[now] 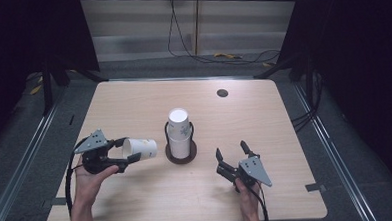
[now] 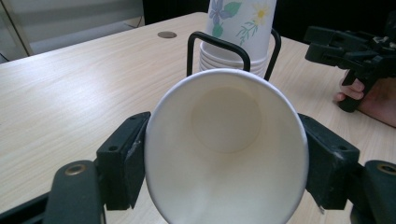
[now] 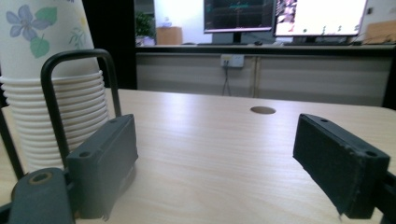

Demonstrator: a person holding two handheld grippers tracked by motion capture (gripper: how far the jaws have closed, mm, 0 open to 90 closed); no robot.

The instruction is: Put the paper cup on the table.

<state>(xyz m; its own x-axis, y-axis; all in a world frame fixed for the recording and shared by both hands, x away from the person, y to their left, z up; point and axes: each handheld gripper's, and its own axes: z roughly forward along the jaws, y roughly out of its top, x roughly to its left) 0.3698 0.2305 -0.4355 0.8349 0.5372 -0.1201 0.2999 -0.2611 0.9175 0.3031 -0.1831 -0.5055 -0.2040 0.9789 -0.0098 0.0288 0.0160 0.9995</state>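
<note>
One paper cup is clamped sideways in the left gripper, clear of the cup stack; placement remains, the right gripper gaping and empty.

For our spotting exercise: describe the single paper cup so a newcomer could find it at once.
Start at the wooden table and find the stack of cups in a black wire holder at its middle. Look left of it to the left tool: the single paper cup lies sideways, clamped between its jaws, apart from the upright stack.

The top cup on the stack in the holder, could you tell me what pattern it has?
White with flowers and green leaves on the top cup; clearest in the left gripper view.
</note>
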